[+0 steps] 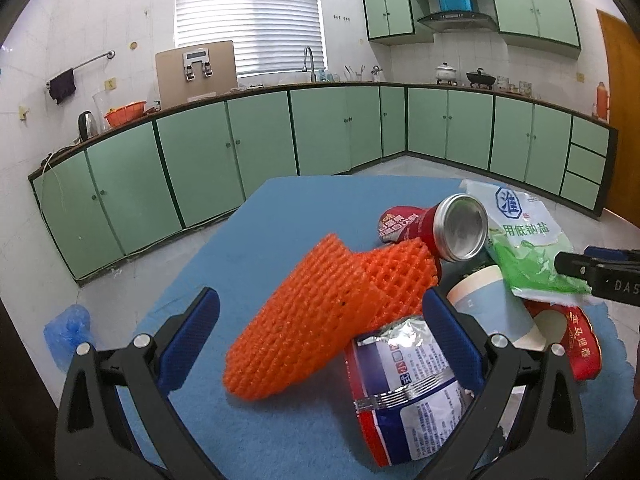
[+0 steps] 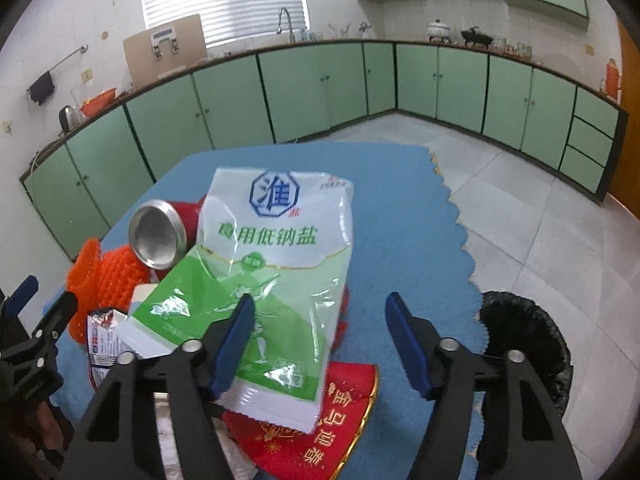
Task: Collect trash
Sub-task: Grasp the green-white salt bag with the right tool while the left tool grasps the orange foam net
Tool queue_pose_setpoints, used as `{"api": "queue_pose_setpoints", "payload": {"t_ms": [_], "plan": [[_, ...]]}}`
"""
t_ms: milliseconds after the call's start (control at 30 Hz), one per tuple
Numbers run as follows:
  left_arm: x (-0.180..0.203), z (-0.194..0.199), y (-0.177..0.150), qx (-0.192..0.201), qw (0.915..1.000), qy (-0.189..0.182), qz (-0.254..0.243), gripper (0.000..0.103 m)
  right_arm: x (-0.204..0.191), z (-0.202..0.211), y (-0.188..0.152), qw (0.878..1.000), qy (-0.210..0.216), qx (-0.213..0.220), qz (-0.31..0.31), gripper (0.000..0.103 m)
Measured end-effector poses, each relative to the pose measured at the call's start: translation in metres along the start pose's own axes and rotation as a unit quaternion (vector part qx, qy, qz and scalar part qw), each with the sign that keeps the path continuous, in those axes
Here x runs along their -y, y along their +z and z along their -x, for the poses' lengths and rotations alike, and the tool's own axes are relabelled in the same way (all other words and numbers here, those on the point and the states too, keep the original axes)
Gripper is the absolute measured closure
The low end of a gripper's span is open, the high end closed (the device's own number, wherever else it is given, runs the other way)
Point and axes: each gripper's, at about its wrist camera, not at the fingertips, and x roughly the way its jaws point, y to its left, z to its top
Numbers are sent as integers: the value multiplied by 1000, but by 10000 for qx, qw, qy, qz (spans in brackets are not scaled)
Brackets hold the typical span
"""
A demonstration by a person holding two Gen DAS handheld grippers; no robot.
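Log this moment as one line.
left gripper: open over orange foam net | right gripper: open over white-green salt bag | black-lined bin: beside blue mat

Both grippers share one build. The left gripper [image 1: 320,340] has glossy black plastic arms with triangular cut-outs, round silver screw heads at the pivots, and two fingers faced with ribbed dark blue pads [image 1: 190,340]. The right gripper [image 2: 320,344] has the same black frame, silver screws and blue pads [image 2: 236,344]. White letters "DAS" mark its side.
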Motion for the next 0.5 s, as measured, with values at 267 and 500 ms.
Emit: {"api": "queue_pose_setpoints", "payload": {"t_ms": [267,500], "plan": [[2,-10,-3,-47,10000,13,12,6,-8,-1,-2,9993,269,-144,222,87],[-6,-13,-5,-173,9994,-152,255,46,-16,20,3,9986,211,220,421,94]]}}
